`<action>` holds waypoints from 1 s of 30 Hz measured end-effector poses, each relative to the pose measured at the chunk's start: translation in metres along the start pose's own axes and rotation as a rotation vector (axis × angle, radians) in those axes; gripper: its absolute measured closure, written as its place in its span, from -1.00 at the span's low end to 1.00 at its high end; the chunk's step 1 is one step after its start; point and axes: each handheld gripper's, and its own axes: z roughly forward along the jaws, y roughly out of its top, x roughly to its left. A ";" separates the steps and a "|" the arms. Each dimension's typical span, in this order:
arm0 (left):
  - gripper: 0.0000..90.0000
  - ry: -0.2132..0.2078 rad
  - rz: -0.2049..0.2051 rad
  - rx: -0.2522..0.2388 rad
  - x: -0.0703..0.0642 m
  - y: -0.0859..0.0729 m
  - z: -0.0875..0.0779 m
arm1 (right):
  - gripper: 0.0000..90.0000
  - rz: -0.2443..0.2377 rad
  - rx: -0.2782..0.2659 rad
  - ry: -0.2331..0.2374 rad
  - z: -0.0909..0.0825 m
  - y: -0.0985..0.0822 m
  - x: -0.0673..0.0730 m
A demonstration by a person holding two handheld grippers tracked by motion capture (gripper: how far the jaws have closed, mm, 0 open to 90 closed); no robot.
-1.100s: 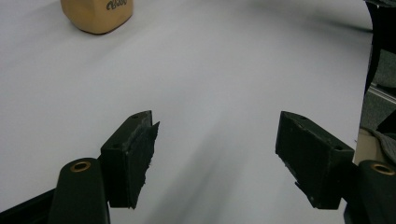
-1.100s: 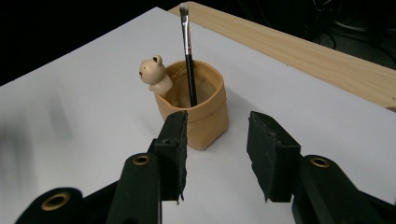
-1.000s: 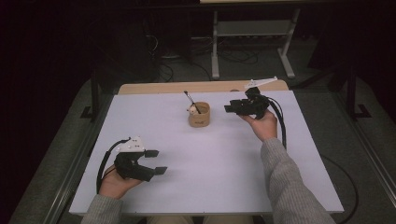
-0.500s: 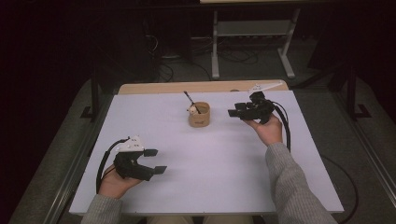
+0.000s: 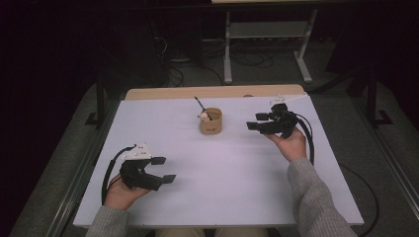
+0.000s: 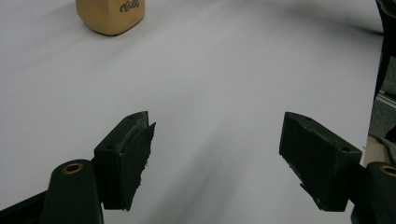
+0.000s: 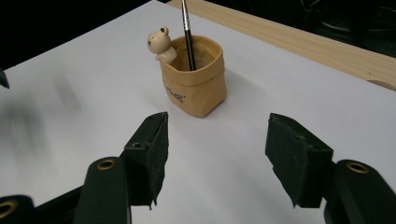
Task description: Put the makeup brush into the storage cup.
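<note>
Item: right gripper (image 5: pixel 258 121), jaws just opening, empty, facing pen holder (image 7: pixel 195 81); brush (image 7: pixel 187 33) wanted a centred, upright pinch.

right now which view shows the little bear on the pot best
The right gripper view: the bear sits close and sharp on the rim of the tan pot, beside the brush. The high view shows it as a tiny pale speck; the left gripper view cuts it off.
</note>
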 end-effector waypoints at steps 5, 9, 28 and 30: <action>-0.46 0.002 -0.001 -0.002 0.001 0.000 -0.001 | -0.19 -0.008 -0.005 0.005 -0.005 -0.005 0.004; -0.48 0.008 -0.005 -0.004 0.002 -0.001 -0.002 | -0.22 -0.009 0.001 0.007 -0.008 -0.009 0.006; -0.52 0.026 -0.008 -0.007 0.003 -0.001 -0.002 | -0.26 -0.034 -0.005 -0.005 -0.022 -0.021 0.017; -0.52 0.029 -0.007 -0.007 0.003 -0.001 -0.002 | -0.26 -0.035 -0.004 -0.004 -0.023 -0.022 0.019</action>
